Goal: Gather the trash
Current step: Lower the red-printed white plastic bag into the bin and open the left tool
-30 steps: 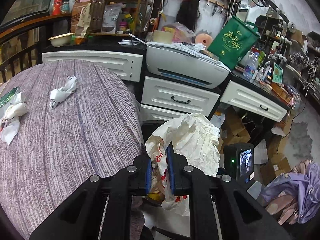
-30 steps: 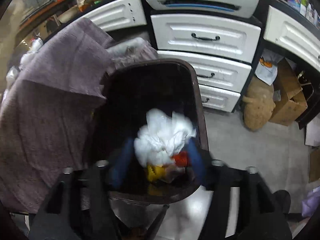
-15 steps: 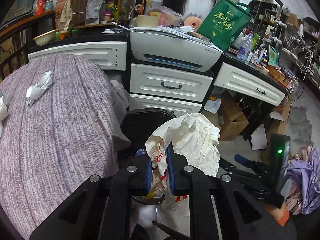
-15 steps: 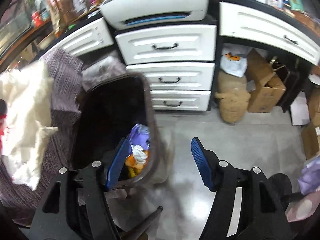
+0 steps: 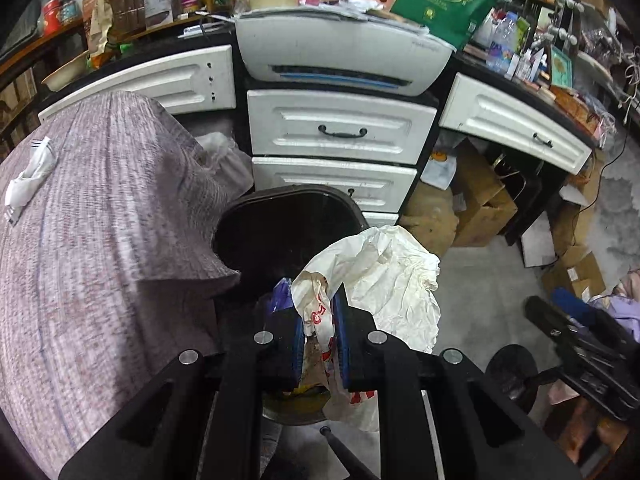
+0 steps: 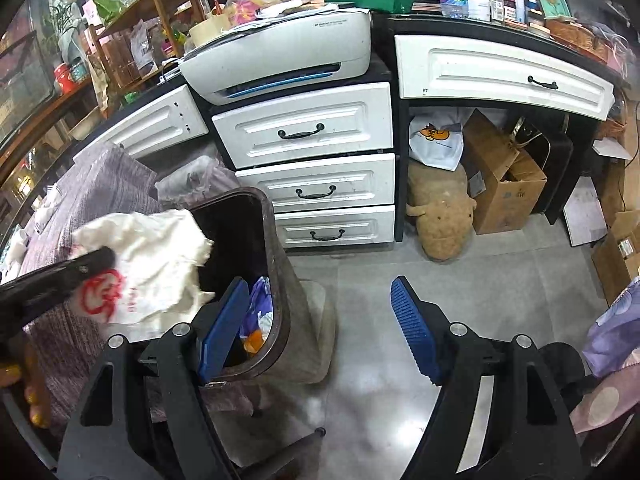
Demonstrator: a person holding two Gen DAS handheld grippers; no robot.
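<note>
Left wrist view: the left gripper [image 5: 318, 328] has its blue pads clamped on a crumpled white plastic bag [image 5: 384, 276] with red print; the bag hangs over the near rim of a dark trash bin [image 5: 240, 216]; a crumpled white tissue [image 5: 28, 180] lies on the purple-grey tablecloth [image 5: 100, 240], well apart from the bin.

Right wrist view: the right gripper [image 6: 320, 328] is opening, its jaws wide and nothing between them; its left pad sits over the bin's mouth, its right pad over bare floor [image 6: 360, 280]; colourful wrappers [image 6: 258, 316] lie inside the bin; white drawers [image 6: 316, 160] stand behind.

A crumpled white plastic bag [image 5: 384, 276] with red print hangs above the open dark brown trash bin [image 5: 288, 216], which already holds purple, white and orange scraps. A crumpled wrapper [image 5: 28, 180] lies on the cloth-covered desk.
</note>
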